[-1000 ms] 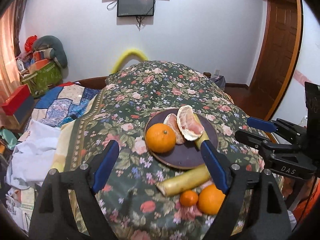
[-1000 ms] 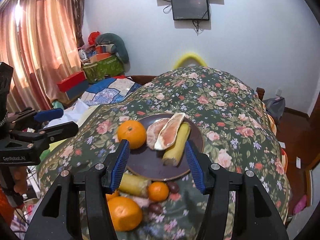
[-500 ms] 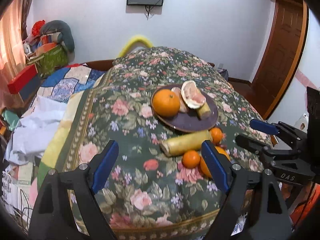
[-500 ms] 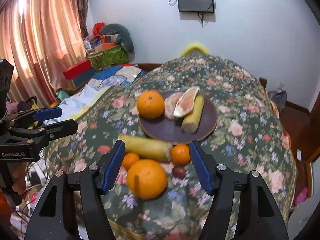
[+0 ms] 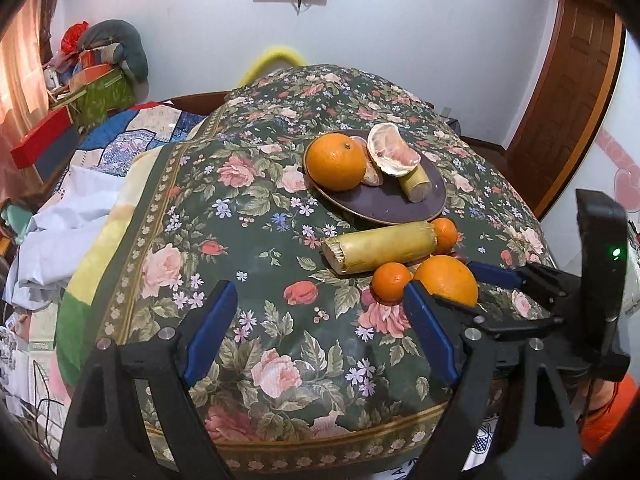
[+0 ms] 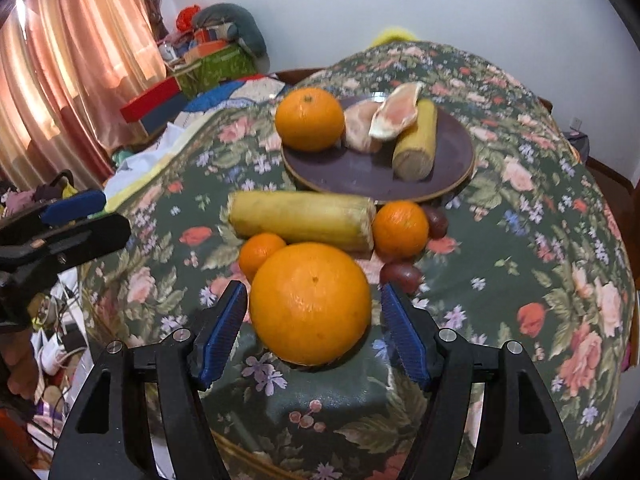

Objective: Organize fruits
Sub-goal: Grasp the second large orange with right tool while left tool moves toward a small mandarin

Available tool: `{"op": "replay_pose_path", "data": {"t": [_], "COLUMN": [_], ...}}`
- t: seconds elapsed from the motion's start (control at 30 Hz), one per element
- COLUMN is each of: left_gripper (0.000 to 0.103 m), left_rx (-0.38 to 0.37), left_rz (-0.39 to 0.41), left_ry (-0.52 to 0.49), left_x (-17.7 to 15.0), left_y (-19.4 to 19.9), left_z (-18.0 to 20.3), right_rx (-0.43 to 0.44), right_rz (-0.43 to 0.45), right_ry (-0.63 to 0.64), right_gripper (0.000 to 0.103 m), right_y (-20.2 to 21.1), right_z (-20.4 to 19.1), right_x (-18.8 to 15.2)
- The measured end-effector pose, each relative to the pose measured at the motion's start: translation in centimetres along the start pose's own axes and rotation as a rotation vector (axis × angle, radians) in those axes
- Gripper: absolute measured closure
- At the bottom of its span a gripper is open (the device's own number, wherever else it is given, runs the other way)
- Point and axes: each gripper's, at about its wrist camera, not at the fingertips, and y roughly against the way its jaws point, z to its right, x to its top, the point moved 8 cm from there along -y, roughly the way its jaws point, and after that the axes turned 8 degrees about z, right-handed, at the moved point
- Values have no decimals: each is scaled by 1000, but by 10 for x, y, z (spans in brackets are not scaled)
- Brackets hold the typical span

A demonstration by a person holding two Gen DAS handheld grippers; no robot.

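A dark plate [image 6: 452, 164] on the floral table holds an orange [image 6: 310, 118], pomelo pieces [image 6: 394, 116] and a short yellow stalk piece [image 6: 416, 140]. In front of the plate lie a long yellow stalk piece [image 6: 300, 220], two small oranges [image 6: 400, 230] [image 6: 260, 252], dark grapes [image 6: 400, 274] and a big orange [image 6: 310, 304]. My right gripper [image 6: 312, 320] is open, its pads on either side of the big orange, not touching it. My left gripper [image 5: 316, 320] is open and empty above the table's near edge, left of the big orange [image 5: 448, 280].
The floral cloth [image 5: 240, 216] covers a round table that falls away at the near edge. A bed with blankets and boxes [image 5: 80, 152] lies at the left. A wooden door [image 5: 568, 100] stands at the right. Curtains [image 6: 60, 80] hang at the far left.
Both grippers have drawn back and lowered toward the table's near edge. The right gripper now has the big orange between its open pads. No fruit has moved.
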Motion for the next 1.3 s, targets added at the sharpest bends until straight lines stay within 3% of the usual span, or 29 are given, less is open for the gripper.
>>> {"op": "replay_pose_path", "data": {"t": [0.17,0.4,0.73,1.07,1.17,1.23,1.3], "left_gripper": [18,19,39,48,57,69,69], "left_rx": [-8,-37,-86,-92,-94,-100,-102], "left_rz": [-22,-61,-124,-162,-162,-165,-164], "left_ry": [0,4,-16,-19,-22,-29,-34], "left_x": [-5,-10,-17,-22,-21,-21,-21], "left_y": [-9,-27,-62,-86,-89,-90,-88], "left_z": [4,16,46,57,59,61,62], "right_rx": [27,46,-54,-72,-69,-68,-67], "right_rz": [-34,-17,50,81,84,84,86], "right_ry": [-14,-37,-64,-101,-102,-103,-104], "right_gripper": [38,41,41,41,41,41,41], "right_y": [-10,-1,29,38,38,38,39], "right_z": [0,11,57,81,82,82,83], "right_x": [-9,-7,3,10,10,10,11]}}
